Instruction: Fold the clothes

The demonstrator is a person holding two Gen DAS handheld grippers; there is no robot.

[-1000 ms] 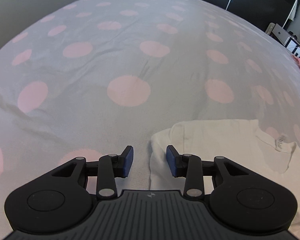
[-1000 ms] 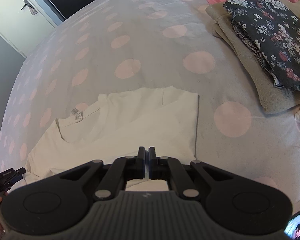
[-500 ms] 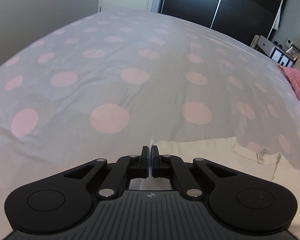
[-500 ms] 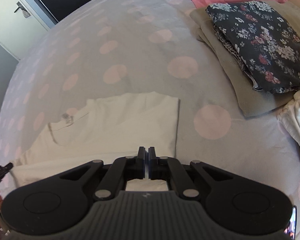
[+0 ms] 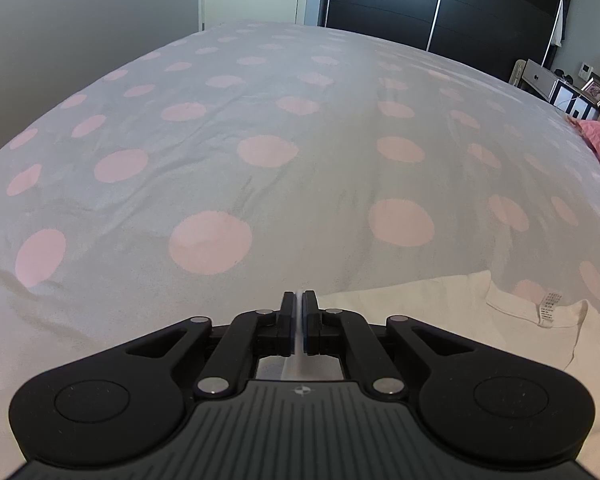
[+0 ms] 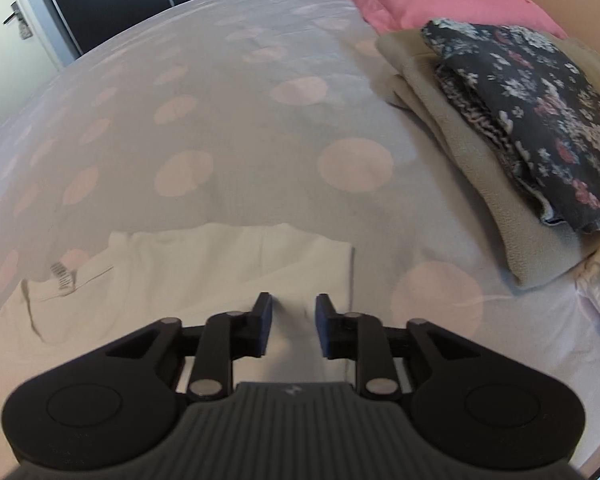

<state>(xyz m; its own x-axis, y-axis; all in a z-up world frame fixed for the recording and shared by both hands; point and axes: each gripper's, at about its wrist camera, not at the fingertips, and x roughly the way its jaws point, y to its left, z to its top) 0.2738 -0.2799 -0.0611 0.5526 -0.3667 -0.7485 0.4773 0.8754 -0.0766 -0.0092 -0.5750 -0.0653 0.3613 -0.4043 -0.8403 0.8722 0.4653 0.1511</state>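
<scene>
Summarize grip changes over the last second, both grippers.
The left gripper went from open to shut on the white t-shirt edge. The right gripper, shut on the shirt earlier, has opened and let go. The folded pile stays put on the bedspread.

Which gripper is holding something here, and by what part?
The left gripper is shut on an edge of the white T-shirt; a thin fold of fabric shows between its fingers. The right gripper is open above the shirt, holding nothing.
</scene>
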